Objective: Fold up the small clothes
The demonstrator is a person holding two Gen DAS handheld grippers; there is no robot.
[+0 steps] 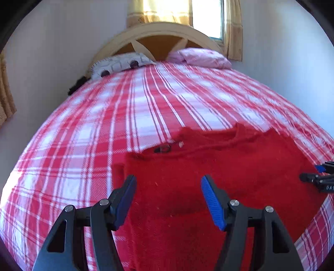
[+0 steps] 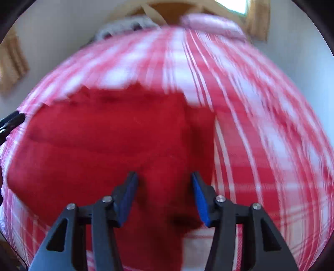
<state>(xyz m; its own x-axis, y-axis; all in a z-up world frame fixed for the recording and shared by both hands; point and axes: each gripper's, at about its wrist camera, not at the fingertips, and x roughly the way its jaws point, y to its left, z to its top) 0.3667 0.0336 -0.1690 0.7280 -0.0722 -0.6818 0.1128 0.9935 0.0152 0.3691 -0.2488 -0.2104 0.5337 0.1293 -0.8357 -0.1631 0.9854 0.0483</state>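
A small red fuzzy sweater (image 1: 208,166) lies flat on the red-and-white checked bed cover (image 1: 104,116), its neckline and label toward the pillows. My left gripper (image 1: 168,180) hovers over the sweater's left part with its blue pads apart and nothing pinched between them. In the right wrist view, which is blurred, the same red sweater (image 2: 104,141) fills the middle. My right gripper (image 2: 164,177) stands open above the sweater's right edge, holding nothing. The right gripper's black tips (image 1: 313,177) also show at the right edge of the left wrist view.
Two pillows, a patterned grey one (image 1: 121,63) and a pink one (image 1: 202,57), rest against the wooden headboard (image 1: 158,35). A curtained window (image 1: 206,16) is behind. White walls flank the bed. A dark object (image 1: 77,86) lies at the bed's far left edge.
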